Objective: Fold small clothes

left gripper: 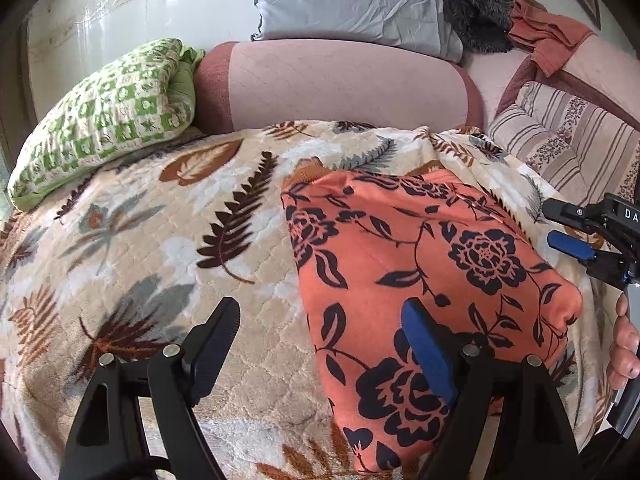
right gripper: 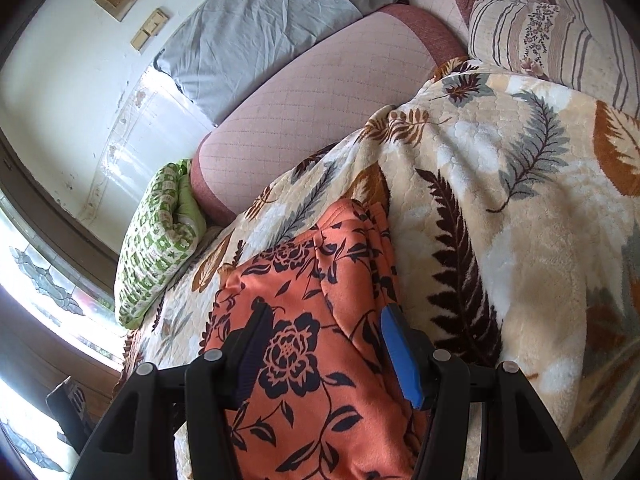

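While orange floral garment lies folded on leaf-print blanket, left claw hovers at garment's left edge, jaws wide, gripping nothing (blue pad over cloth, black finger over blanket). Right claw above garment's right side, jaws apart, cloth beneath, not pinched. Green pillow beyond garment's left.

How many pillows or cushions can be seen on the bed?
3, and more may be hidden. The green checked pillow lies at the left, the grey pillow leans against the wall at the back, and the striped cushion lies at the right.
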Demonstrator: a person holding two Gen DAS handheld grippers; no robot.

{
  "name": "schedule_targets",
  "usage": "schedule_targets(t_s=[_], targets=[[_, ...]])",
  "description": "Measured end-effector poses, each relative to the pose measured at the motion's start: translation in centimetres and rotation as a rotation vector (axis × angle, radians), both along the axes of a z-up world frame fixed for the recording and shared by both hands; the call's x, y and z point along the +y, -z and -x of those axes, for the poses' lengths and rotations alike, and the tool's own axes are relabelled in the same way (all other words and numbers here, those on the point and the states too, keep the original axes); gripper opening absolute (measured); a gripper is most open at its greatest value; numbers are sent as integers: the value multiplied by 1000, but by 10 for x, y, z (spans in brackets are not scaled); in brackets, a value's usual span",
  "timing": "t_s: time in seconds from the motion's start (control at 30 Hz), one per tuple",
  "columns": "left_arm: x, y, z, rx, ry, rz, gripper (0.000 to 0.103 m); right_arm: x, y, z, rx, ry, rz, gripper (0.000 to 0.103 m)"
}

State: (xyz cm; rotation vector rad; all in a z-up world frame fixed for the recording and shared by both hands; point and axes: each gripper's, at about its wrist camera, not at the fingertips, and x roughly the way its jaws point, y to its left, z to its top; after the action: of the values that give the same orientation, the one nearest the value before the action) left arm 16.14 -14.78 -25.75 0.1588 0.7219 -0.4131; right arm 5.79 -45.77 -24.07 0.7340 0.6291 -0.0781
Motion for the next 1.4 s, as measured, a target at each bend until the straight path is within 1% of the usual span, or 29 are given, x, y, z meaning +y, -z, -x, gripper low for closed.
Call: schedule_targets(t_s=[0.17, 0.33, 0.47, 0.63, 0.77, 0.9, 1.1, 1.23, 1.4], targets=[[-9, -19, 0, -23, -2, 1, 83, -12, 0, 4, -22, 28, -48, 59], [-15, -37, 5, -54, 9, -1, 83, -17, -3, 8, -41, 35, -43, 59], [-18, -44, 9, -56, 8, 1, 83, -21, -5, 9, -62, 41, -59, 59], [-20, -47, 14, -68, 15, -5, 83, -18, -8, 9, -72, 21, -62, 59], [-18, -42, 13, -62, 11, -4, 83, -14, -10, 11, -74, 6, -55, 59], [-12, -33, 5, -40, 2, 2, 83, -10, -6, 10, -52, -18, -52, 59], [-8, -17, -15, 18, -19, 36, 83, -10, 3, 3, -3, -47, -24, 59], [-12, -7, -29, 43, -28, 12, 83, -16, 10, -5, 20, -43, -32, 60], [-16, 0, -44, 76, -37, -3, 83, -14, 14, -20, 33, -80, -45, 61]])
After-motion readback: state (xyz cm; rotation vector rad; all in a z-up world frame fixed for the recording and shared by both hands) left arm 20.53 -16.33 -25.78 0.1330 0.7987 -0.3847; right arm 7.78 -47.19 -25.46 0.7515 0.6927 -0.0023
